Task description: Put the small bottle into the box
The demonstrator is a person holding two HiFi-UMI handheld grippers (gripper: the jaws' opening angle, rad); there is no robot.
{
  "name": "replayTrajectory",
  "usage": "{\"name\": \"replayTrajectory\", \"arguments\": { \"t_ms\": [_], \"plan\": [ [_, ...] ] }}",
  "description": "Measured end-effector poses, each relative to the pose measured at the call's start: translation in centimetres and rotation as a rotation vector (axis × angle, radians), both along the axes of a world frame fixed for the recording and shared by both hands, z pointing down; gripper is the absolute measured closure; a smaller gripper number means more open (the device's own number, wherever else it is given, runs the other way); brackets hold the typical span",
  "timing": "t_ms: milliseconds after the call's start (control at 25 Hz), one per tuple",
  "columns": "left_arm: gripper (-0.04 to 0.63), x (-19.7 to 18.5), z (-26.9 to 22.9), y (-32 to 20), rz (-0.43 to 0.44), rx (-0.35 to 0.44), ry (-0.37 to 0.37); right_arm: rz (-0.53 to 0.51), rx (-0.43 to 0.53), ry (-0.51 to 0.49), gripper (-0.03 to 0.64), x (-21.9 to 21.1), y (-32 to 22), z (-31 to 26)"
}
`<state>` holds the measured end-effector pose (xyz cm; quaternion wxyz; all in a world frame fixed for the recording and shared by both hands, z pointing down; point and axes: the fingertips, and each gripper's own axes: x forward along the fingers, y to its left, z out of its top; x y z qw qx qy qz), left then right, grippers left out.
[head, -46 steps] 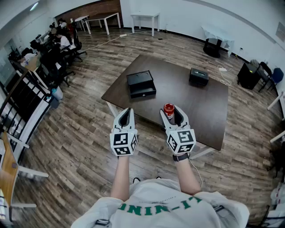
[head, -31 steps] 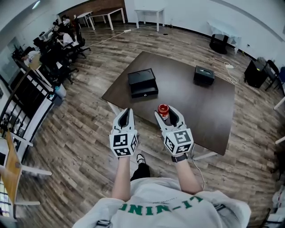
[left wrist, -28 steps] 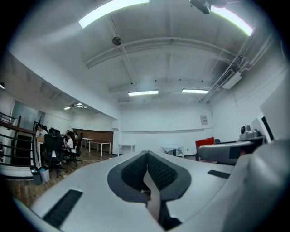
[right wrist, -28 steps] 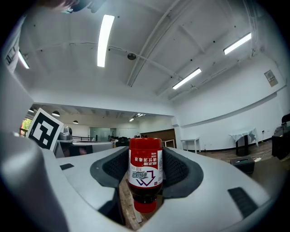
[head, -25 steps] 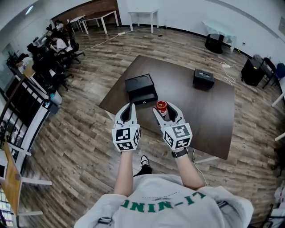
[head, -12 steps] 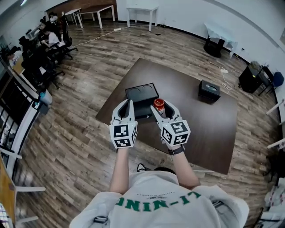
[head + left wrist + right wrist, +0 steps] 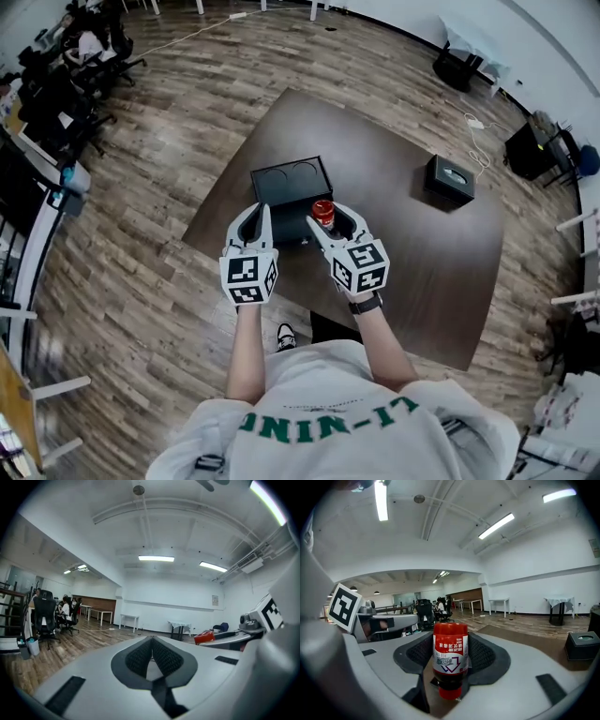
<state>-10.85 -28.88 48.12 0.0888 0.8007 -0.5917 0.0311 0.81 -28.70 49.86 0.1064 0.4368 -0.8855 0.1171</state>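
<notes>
A small bottle (image 7: 322,211) with a red label and red cap sits between the jaws of my right gripper (image 7: 325,217), which is shut on it. In the right gripper view the bottle (image 7: 450,654) points away from the camera, its cap nearest, with the ribbed pads (image 7: 480,654) pressing on its sides. The black box (image 7: 289,190) lies on the dark brown table (image 7: 403,248), just beyond both grippers' tips. My left gripper (image 7: 254,217) hovers beside the right one at the box's near edge. Its pads (image 7: 140,656) meet with nothing between them.
A smaller black box (image 7: 450,178) rests at the table's far right. People sit on office chairs (image 7: 56,89) at the upper left. Black gear (image 7: 525,145) stands along the right wall. Wooden floor surrounds the table.
Both grippers have come forward over the table's near edge up to the black box. The bottle has stayed held in the right gripper, and the left stays shut.
</notes>
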Motion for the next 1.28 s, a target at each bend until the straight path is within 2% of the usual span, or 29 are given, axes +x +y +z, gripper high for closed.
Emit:
{"name": "replayTrajectory", "arguments": {
  "t_ms": [320, 600, 840, 1080, 1280],
  "plan": [
    [0.58, -0.3, 5.2, -3.9, -0.042, -0.117, 0.02, -0.196, -0.07, 0.209, 0.385, -1.7, -5.2, 8.4],
    [0.58, -0.5, 8.2, -4.7, -0.054, -0.156, 0.006, -0.36, -0.104, 0.388, 0.385, -3.0, -7.1, 15.5],
    [0.58, 0.1, 9.6, -5.8, -0.05, -0.171, 0.008, -0.57, -0.122, 0.569, 0.385, -4.0, -8.0, 21.1],
    [0.58, 0.3, 11.0, -5.7, -0.051, -0.203, 0.008, -0.672, -0.194, 0.707, 0.385, -3.8, -8.7, 25.5],
    [0.58, -0.1, 12.4, -5.3, -0.061, -0.235, 0.023, -0.702, -0.232, 0.779, 0.383, -3.8, -9.1, 28.2]
  ]
}}
